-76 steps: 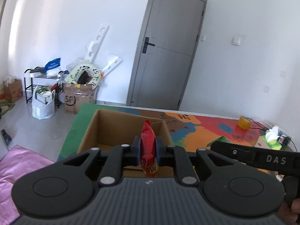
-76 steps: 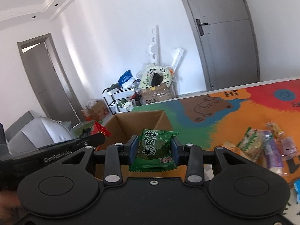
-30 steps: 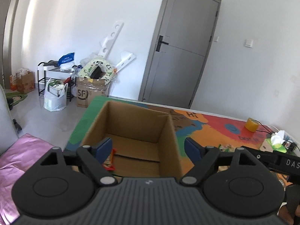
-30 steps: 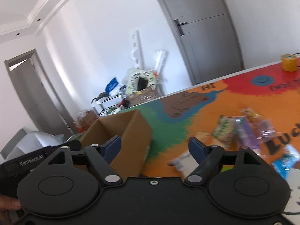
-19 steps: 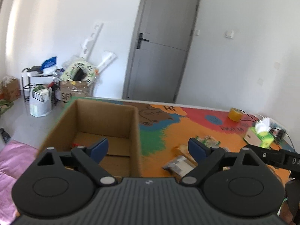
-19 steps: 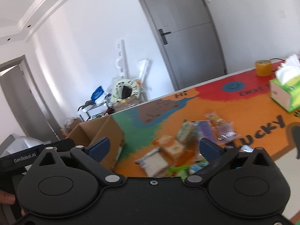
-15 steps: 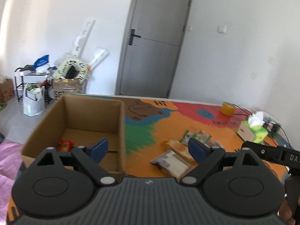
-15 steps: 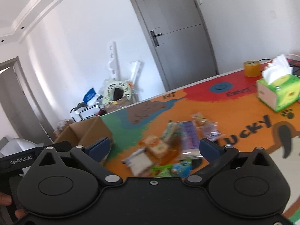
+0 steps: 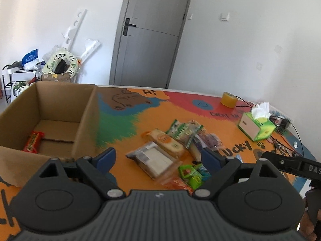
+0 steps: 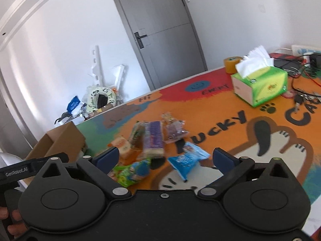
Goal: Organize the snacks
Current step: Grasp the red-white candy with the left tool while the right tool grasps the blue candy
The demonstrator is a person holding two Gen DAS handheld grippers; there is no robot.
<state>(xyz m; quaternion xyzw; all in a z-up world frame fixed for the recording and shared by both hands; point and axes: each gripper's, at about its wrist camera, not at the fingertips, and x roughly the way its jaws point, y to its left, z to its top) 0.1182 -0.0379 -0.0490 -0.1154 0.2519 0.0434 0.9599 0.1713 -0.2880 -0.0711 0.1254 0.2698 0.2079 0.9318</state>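
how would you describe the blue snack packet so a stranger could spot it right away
Start at the green tissue box on the colourful mat, then look toward the snack pile in front of the open right tongs. The blue snack packet lies at the pile's near right edge, beside the bright green one; it is the only blue wrapper there.

wrist views forward, sharing snack pile (image 9: pixel 172 150)

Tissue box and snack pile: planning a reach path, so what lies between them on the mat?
Only bare printed mat between tissue box and snack pile, in the right wrist view.
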